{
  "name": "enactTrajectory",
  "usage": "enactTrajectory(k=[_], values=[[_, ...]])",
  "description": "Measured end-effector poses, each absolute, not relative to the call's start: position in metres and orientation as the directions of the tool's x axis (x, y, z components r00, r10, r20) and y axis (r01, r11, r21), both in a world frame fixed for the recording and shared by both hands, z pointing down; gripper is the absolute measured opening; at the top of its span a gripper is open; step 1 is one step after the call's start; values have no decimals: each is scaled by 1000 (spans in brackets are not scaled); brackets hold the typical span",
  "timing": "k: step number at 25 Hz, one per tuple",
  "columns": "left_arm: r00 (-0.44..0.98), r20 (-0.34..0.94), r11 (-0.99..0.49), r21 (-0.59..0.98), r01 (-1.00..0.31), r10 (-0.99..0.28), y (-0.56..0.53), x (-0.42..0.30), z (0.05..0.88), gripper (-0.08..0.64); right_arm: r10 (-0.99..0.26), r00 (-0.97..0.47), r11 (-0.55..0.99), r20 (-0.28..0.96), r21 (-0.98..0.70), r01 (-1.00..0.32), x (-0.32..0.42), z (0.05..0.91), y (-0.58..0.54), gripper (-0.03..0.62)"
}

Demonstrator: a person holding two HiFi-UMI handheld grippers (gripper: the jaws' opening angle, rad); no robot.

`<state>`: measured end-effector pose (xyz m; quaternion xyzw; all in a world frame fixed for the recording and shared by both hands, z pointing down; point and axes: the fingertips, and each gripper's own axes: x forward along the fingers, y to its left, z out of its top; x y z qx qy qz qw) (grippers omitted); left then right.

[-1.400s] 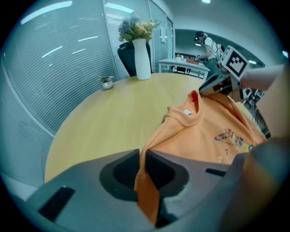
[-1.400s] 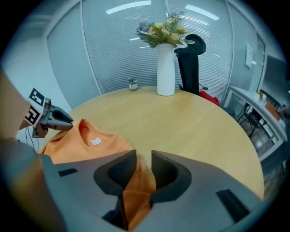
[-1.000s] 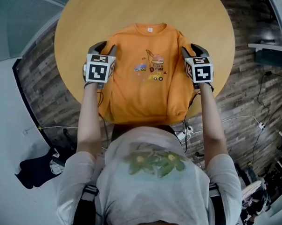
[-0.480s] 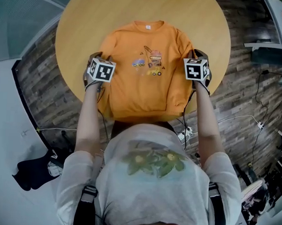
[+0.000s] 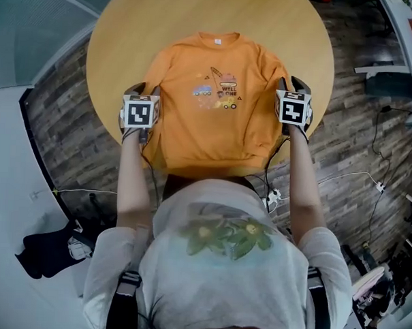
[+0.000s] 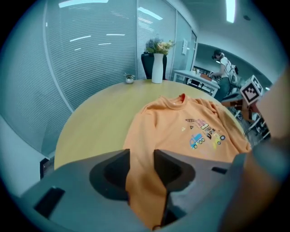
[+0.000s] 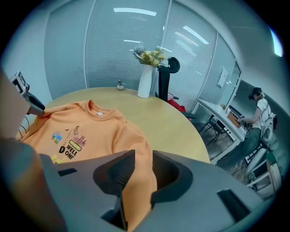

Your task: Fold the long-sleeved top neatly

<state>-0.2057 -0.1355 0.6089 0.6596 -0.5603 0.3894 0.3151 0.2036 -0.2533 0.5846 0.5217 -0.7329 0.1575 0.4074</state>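
Orange long-sleeved top (image 5: 212,106) lies spread face up on the round wooden table (image 5: 130,27) in the upper middle of the head view, its collar toward the top of the frame and its hem at the table's near edge. At its left side edge sits the left gripper (image 6: 141,165) and at its right side edge the right gripper (image 7: 144,165), both about level with the printed picture (image 5: 219,93). Each gripper's jaws have just been opening somewhat, yet a fold of orange cloth fills the gap and touches both pads, so each grips the top's side.
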Motion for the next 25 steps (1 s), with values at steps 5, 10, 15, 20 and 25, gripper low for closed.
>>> enactTrajectory(k=[5,10,15,20,25], values=[[45,856,-138,-31,-990,-514,-102,-214,597,152,-623,-164,451,765,179,-874,197,583,-207,114],[48,838,-128,-26,-991,-544,-82,-219,585,150,-615,-205,460,762,136,-877,185,581,-170,114],[61,825,-131,-16,-991,-562,-66,-223,577,150,-590,-252,502,767,103,-859,159,579,-140,123],[77,824,-134,1,-991,-561,-48,-228,575,150,-565,-277,518,777,73,-852,140,577,-113,146],[76,798,-140,-11,-990,-598,-35,-237,552,152,-570,-279,505,773,62,-861,132,572,-91,150]])
